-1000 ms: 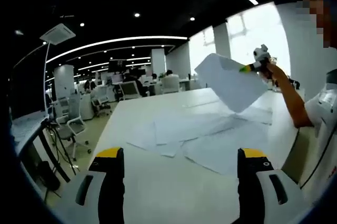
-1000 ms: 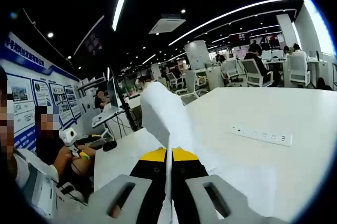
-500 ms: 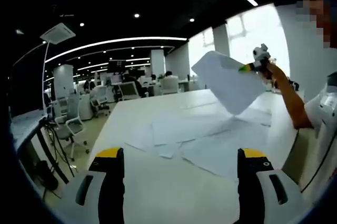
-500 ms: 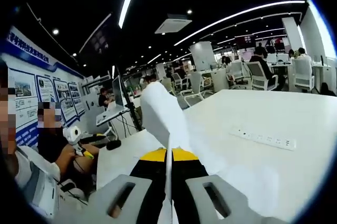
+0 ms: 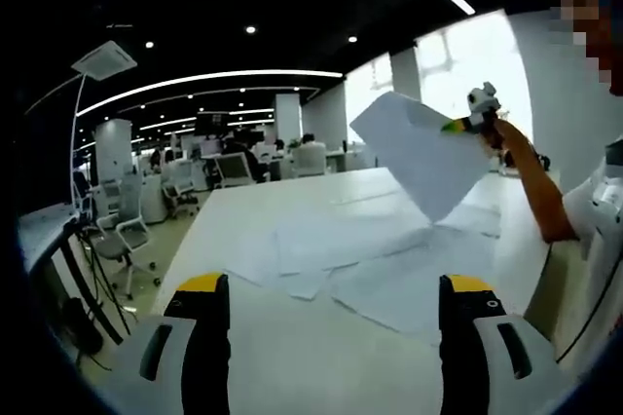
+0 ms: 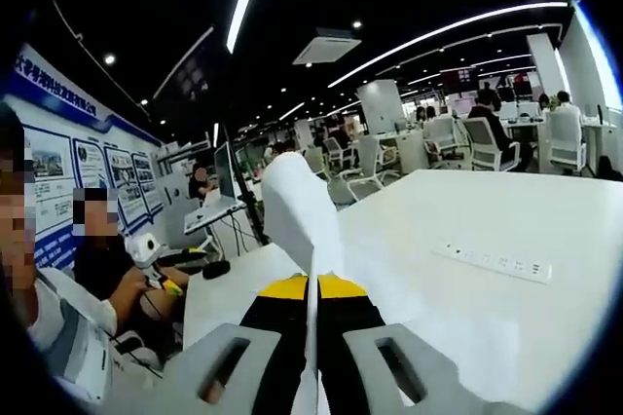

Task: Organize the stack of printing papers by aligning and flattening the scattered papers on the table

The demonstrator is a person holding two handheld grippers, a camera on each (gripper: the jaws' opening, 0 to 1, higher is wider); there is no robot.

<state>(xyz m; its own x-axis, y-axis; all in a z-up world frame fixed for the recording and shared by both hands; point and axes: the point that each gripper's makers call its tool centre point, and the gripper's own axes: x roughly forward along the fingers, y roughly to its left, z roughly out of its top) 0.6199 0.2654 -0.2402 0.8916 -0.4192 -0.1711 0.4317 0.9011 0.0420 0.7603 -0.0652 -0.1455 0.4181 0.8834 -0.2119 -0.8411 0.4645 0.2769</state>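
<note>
Several white sheets of paper (image 5: 365,254) lie scattered and overlapping on the white table (image 5: 292,357). My left gripper (image 5: 334,286) hovers open over the table's near end, with nothing between its yellow-tipped jaws. At the upper right, my right gripper (image 5: 459,126) is held up by a person's arm and is shut on a corner of one sheet (image 5: 419,152), which hangs tilted in the air above the scattered ones. In the right gripper view the jaws of that gripper (image 6: 311,286) are pressed together on the sheet (image 6: 302,210), which curls upward. The left gripper (image 6: 164,283) appears at the far left in a hand.
A white power strip (image 6: 492,261) lies on the table (image 6: 545,210) beyond the papers. Office chairs (image 5: 122,235) and desks stand past the table's left edge and far end. A person's body (image 5: 599,240) is close at the right.
The raised sheet has shifted slightly up and left in the left gripper view. Both grippers keep their states; the views drifted a little.
</note>
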